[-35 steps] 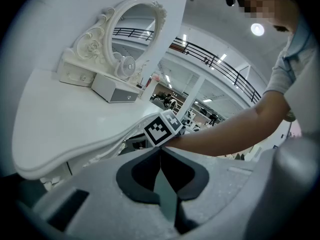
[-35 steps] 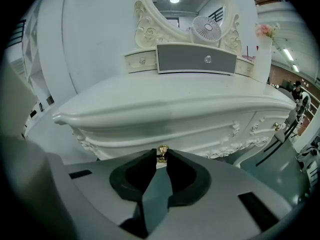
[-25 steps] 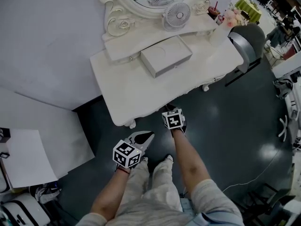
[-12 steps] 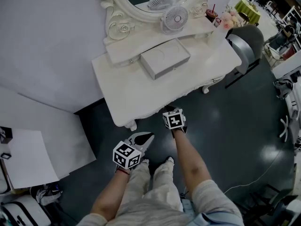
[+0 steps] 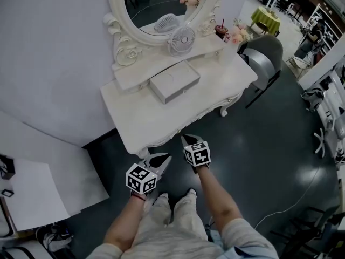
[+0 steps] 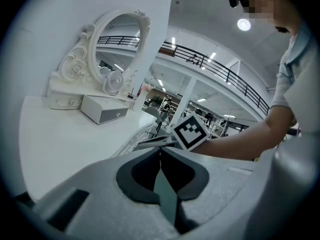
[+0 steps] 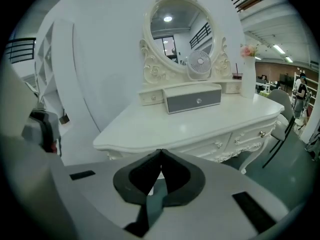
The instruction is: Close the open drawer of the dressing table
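While I stand facing the dressing table (image 5: 141,117), my left gripper (image 5: 163,158) hangs just short of its front edge, fingers clenched on nothing. At the back of its tabletop, below the mirror (image 5: 156,4), the drawer (image 5: 173,82) juts forward, still open. My right gripper (image 5: 186,139) sits by that front edge too, its fingers just closed, pressed together and empty.

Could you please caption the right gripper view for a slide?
Right tongs, just closed on nothing, face the dressing table, its drawer under the mirror pulled out.
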{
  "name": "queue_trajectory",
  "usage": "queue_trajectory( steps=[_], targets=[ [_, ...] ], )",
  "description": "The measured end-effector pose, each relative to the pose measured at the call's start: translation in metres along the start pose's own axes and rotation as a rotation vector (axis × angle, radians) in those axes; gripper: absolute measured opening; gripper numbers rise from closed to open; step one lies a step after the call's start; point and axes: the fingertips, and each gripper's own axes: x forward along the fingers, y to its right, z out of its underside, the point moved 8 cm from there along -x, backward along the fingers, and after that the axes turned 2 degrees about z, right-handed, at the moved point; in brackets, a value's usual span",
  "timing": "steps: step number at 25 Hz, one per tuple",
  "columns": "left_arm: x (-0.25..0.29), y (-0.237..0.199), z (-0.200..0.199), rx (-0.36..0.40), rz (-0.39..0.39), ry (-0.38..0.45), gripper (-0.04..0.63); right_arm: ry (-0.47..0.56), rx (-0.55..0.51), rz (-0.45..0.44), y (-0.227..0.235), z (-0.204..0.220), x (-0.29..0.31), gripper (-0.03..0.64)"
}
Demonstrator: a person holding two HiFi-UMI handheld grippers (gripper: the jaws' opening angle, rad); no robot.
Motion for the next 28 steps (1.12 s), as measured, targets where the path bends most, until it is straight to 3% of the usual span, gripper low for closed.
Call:
queue_trajectory(
  steps=[9,15,23,28],
  targets=[
    [-0.022,0.045,-0.030,0.098,0.083,0.018,0.015,0.172,0.017,-0.032,-0.041,-0.027,-0.120,0.009],
    [-0.039,0.079,-0.059,0.164,0.137,0.073,0.015,0.261,0.010,-0.045,-0.065,-0.040,-0.191,0.009],
    [-0.054,0.114,-0.092,0.222,0.225,0.140,0.015,0.338,0.066,-0.040,-0.089,-0.039,-0.247,0.009],
    [-0.069,0.124,-0.103,0.228,0.238,0.172,0.015,0.376,0.096,-0.035,-0.096,-0.037,-0.276,0.009]
  ],
)
